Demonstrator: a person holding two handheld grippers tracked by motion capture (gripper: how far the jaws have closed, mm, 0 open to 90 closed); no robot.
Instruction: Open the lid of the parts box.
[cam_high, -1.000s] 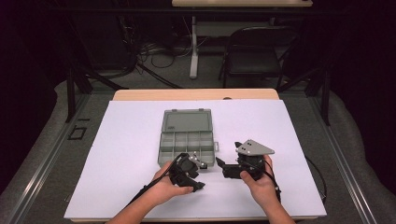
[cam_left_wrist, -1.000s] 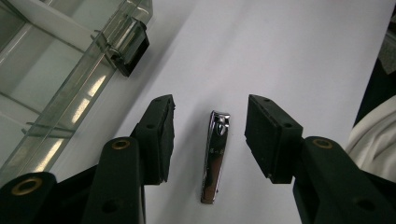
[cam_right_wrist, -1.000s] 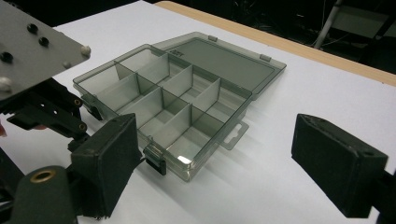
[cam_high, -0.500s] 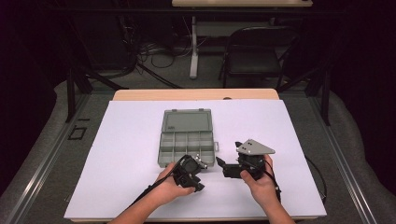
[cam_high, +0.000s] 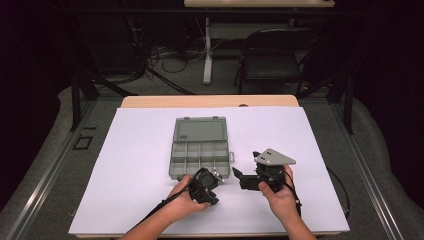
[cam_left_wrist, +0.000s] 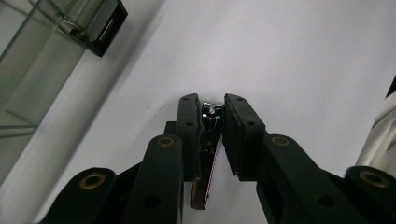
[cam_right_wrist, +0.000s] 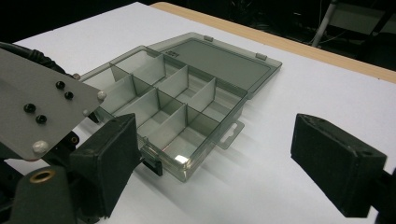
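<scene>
— Well, seen anything between the jaws of the left gripper (cam_left_wrist: 208, 116)?

— Yes: a nail clipper (cam_left_wrist: 206, 149), metal, standing on edge on the white sheet (cam_high: 140, 165), with one black pad (cam_left_wrist: 187, 122) flat against its side and the other (cam_left_wrist: 240, 133) just touching or a hair off near its tip. Jaws just been closing around it. Cannot say for sure that both pads press.

— And where on the sheet?

— Near the front edge, a little left of the middle, just in front of the front right corner of the open box (cam_high: 200, 150).

— Describe the box?

— Grey, see-through plastic, divided into small compartments, lid (cam_right_wrist: 219, 58) folded back flat toward the far edge. Sits about mid-sheet.

— And the right gripper (cam_high: 245, 178)?

— Held low over the sheet to the right of the left one, near the front edge, jaws wide apart, nothing between them. Pointing left toward the box's front corner.
</scene>
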